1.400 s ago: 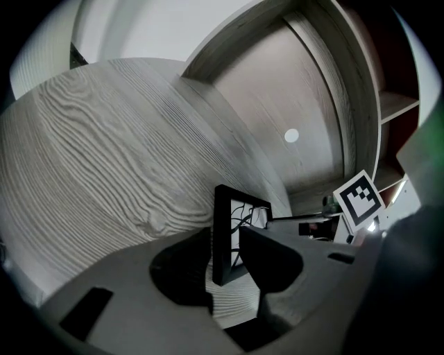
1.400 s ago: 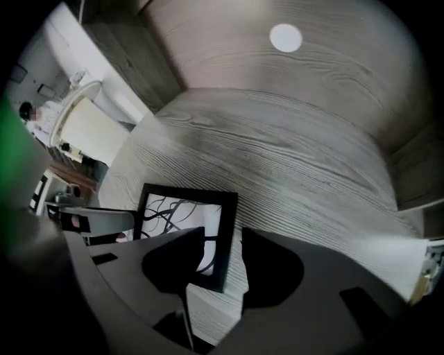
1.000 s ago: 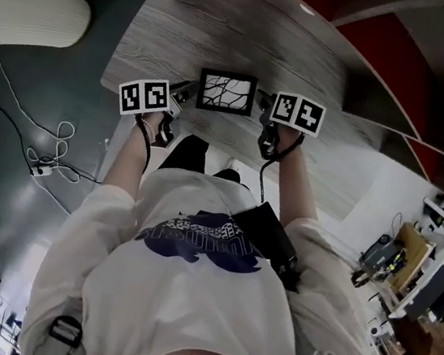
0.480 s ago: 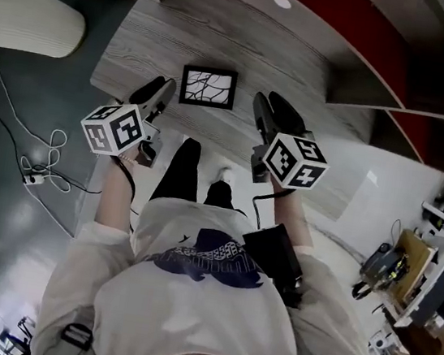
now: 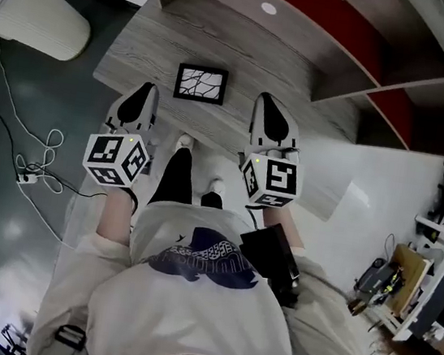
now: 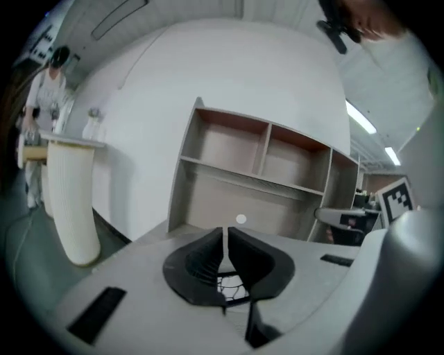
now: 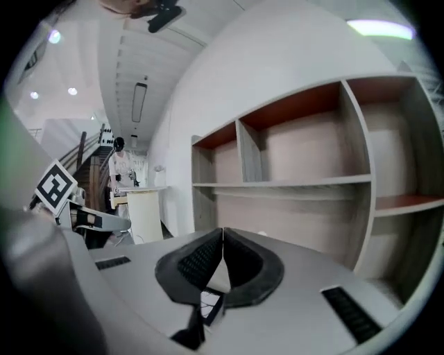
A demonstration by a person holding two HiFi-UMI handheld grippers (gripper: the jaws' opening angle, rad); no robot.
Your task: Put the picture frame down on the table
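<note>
Head view shows the black rectangular picture frame [image 5: 201,84] lying flat on the grey wooden table [image 5: 280,58], task seemingly done; left gripper [image 5: 144,92] and right gripper [image 5: 265,103] hover clear of it, fingers closed, empty.

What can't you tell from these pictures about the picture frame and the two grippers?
- Picture frame: in both gripper views the shut jaws cover it; only a sliver of its pattern shows below them.
- Flat or propped: head view looks from above; cannot tell.
- Hands: hidden under the left gripper and right gripper cubes, head view.
- White dot on the table: too small to identify.
</note>
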